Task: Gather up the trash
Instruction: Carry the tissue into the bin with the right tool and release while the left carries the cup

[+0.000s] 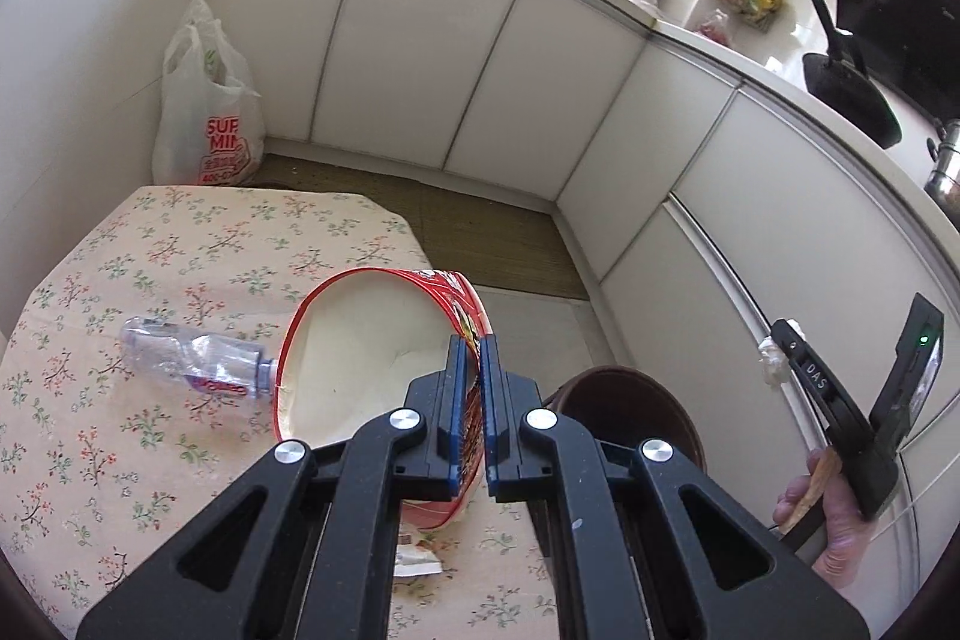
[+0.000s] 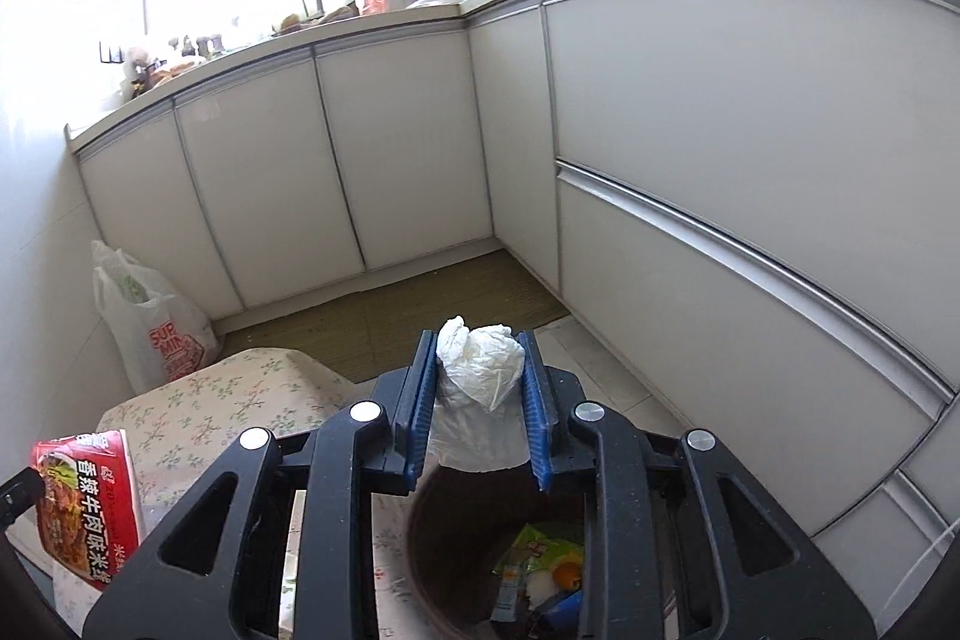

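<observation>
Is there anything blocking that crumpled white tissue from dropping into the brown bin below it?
Nothing visible does. The right hand-held gripper holds the crumpled tissue just above the open brown bin. The bin has no lid on, and only trash lies inside it.

The right gripper (image 2: 479, 394) jaws pinch a crumpled white tissue (image 2: 480, 361); below them stands a brown trash bin (image 2: 432, 568) holding wrappers.

Glossy red printed paper noodle bowl (image 1: 384, 340), matt cream inside; crumpled clear plastic bottle (image 1: 198, 361); floral matt cloth table cover (image 1: 150, 256); crinkled white tissue wad (image 2: 480, 364); smooth brown plastic bin (image 2: 438, 538); glossy white cabinet doors (image 1: 420, 57).
</observation>
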`<state>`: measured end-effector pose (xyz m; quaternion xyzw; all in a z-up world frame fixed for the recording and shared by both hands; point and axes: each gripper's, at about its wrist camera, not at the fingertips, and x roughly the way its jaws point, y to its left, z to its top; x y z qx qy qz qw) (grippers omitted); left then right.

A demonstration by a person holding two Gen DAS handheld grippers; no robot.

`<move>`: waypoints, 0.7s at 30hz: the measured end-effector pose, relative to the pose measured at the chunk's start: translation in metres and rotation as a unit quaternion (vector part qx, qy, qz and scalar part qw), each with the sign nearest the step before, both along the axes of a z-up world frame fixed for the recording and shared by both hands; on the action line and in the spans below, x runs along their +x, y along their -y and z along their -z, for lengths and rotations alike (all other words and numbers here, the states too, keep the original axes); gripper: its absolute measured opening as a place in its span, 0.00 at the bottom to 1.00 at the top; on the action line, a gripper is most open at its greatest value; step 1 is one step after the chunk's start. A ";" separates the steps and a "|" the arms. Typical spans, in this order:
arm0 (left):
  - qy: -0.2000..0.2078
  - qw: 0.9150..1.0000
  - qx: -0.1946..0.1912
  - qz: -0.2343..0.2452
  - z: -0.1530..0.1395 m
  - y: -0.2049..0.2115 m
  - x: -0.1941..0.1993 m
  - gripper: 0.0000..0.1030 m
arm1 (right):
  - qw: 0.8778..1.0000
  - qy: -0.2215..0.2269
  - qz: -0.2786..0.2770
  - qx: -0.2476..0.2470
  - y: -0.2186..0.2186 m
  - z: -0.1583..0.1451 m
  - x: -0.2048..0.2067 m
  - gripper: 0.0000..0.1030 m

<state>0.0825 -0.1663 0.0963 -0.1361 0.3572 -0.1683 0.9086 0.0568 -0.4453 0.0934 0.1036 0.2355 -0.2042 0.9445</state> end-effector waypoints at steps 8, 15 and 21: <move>0.009 0.999 -0.003 0.053 -0.010 0.067 0.004 0.05 | 0.997 0.014 0.069 0.010 0.044 0.001 -0.030 0.67; 0.001 0.996 -0.001 0.089 -0.008 0.114 0.008 0.05 | 0.988 0.028 0.149 0.019 0.079 0.007 -0.054 0.93; -0.001 0.993 0.003 0.119 -0.007 0.154 0.011 0.05 | 0.981 0.017 0.189 0.032 0.100 0.016 -0.063 0.93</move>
